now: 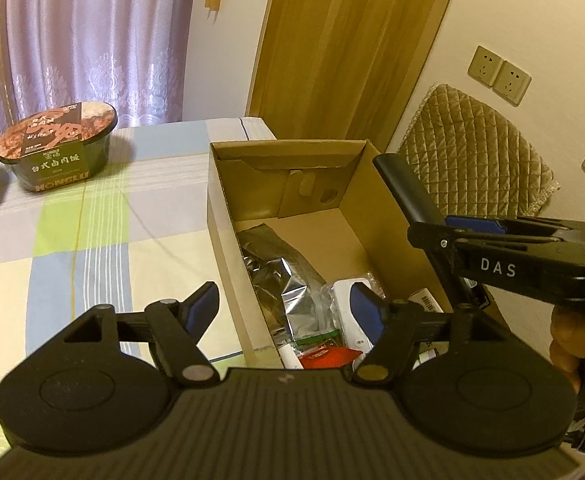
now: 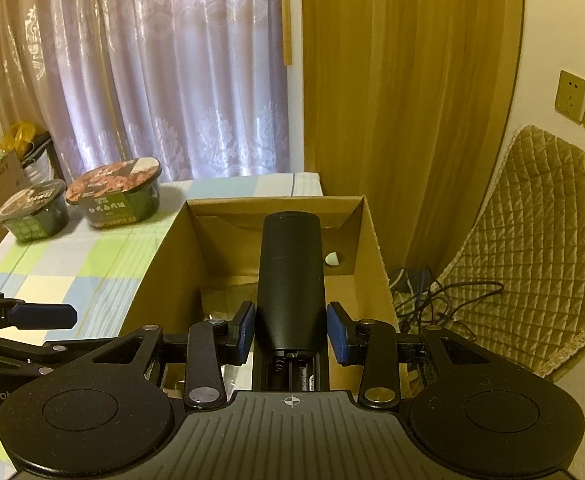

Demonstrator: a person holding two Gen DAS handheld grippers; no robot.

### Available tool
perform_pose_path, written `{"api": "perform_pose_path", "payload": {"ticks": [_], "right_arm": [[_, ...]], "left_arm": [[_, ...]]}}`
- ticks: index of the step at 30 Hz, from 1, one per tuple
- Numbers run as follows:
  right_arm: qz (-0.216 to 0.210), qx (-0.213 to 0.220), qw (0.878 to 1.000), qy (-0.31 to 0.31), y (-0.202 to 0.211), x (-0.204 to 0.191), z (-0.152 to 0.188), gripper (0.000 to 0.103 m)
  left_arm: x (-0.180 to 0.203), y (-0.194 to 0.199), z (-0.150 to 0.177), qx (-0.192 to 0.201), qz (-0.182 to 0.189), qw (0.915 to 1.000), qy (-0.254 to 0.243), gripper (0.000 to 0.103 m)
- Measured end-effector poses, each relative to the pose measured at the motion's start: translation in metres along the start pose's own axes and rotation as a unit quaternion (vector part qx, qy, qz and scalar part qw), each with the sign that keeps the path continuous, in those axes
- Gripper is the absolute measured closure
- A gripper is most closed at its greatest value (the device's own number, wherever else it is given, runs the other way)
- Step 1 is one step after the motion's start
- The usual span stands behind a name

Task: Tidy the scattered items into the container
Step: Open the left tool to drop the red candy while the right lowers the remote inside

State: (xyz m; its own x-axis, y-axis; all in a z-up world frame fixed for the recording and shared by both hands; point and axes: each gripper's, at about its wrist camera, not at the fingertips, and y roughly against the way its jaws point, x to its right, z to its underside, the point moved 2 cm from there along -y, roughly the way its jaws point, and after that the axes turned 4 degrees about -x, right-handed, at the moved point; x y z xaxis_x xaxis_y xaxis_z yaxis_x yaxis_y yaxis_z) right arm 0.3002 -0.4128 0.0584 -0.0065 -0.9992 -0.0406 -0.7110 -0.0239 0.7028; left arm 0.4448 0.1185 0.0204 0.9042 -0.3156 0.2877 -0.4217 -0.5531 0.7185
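My right gripper (image 2: 291,320) is shut on a black remote control (image 2: 290,272), its open battery bay facing the camera. It holds the remote tilted over the open cardboard box (image 2: 160,280). The left wrist view shows that remote (image 1: 408,192) above the box's right wall (image 1: 404,236), with the right gripper (image 1: 472,228) coming in from the right. My left gripper (image 1: 284,304) stands open and empty, straddling the box's left wall (image 1: 228,240). Inside the box lie a silver foil pouch (image 1: 288,280), a white item (image 1: 348,312) and a red packet (image 1: 324,356).
Two instant-meal bowls (image 2: 116,192) (image 2: 32,208) stand on the checked tablecloth (image 1: 72,248) at the far left. A quilted chair cushion (image 2: 532,248) and loose cables (image 2: 432,292) lie right of the box. A wooden door (image 2: 404,80) and curtain (image 2: 152,60) stand behind. A hand (image 1: 568,336) grips the right tool.
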Motion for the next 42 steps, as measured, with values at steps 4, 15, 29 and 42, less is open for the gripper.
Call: {"api": "perform_pose_path", "payload": {"ticks": [4, 15, 29, 42], "right_arm": [[0.000, -0.001, 1.000, 0.000, -0.002, 0.000, 0.001, 0.062], [-0.011, 0.003, 1.000, -0.005, -0.005, 0.002, 0.000, 0.062], [-0.006, 0.001, 1.000, -0.015, 0.005, 0.002, 0.006, 0.062], [-0.001, -0.009, 0.999, -0.037, 0.055, 0.003, 0.040, 0.062]], "left_arm": [[0.000, 0.000, 0.001, 0.000, 0.001, 1.0000, 0.001, 0.035], [-0.001, -0.003, 0.003, -0.002, 0.000, 1.0000, 0.006, 0.034], [-0.005, 0.007, 0.009, -0.001, -0.001, 0.9999, 0.012, 0.034], [0.012, 0.042, 0.028, 0.002, -0.011, 0.9998, 0.018, 0.008]]}}
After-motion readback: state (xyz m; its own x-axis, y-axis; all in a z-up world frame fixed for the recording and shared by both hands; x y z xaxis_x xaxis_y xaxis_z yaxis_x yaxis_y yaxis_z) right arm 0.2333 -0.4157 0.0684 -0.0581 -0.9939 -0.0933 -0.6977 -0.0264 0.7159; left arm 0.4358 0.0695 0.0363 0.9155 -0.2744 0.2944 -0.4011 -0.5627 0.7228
